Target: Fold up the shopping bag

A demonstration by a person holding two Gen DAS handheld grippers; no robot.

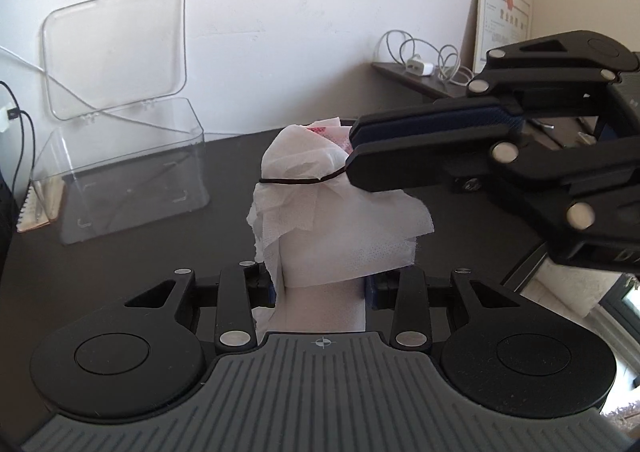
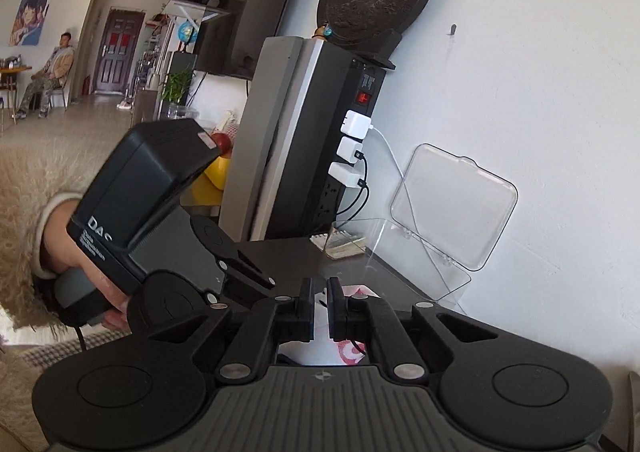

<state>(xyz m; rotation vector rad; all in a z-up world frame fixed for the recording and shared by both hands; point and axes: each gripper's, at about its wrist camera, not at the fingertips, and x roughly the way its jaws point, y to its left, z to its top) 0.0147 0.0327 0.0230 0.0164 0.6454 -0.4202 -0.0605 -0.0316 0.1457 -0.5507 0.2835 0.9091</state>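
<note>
Clamped in your left hand-held gripper [image 1: 320, 284], the bag [image 1: 332, 212] stands rolled above the table [image 1: 120, 252]. Your right hand-held gripper [image 1: 352, 150] pinches its band [image 1: 292, 181]. "DAS" marks the left housing [image 2: 140, 188].

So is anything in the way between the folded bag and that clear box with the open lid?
Nothing visible. The folded bag is held in the left hand-held gripper, and only bare dark table lies between it and the clear box, whose lid stands open.

Soft daylight, sharp focus — strong fisheye bending, dark vignetted corners.
</note>
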